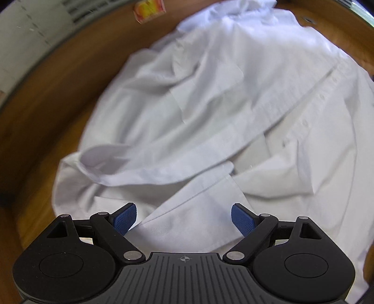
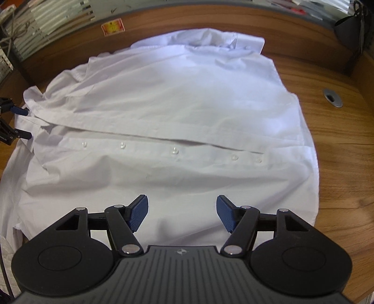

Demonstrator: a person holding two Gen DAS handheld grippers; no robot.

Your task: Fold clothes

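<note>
This looks like an office rather than a home: the worktop [image 2: 327,131] is a wood-grain laminate desk with a round metal cable grommet [image 2: 333,98] let into its surface, the kind made for computer leads. Behind its far edge hang striped window blinds [image 2: 53,16] with loose cables [image 2: 9,35] trailing beside them, and a dark bag [image 2: 350,25] hangs at the right corner next to what seem to be stacked papers, too blurred to be sure. A small red and yellow sticker [image 2: 112,26] sits on the far edge of the desk.
</note>
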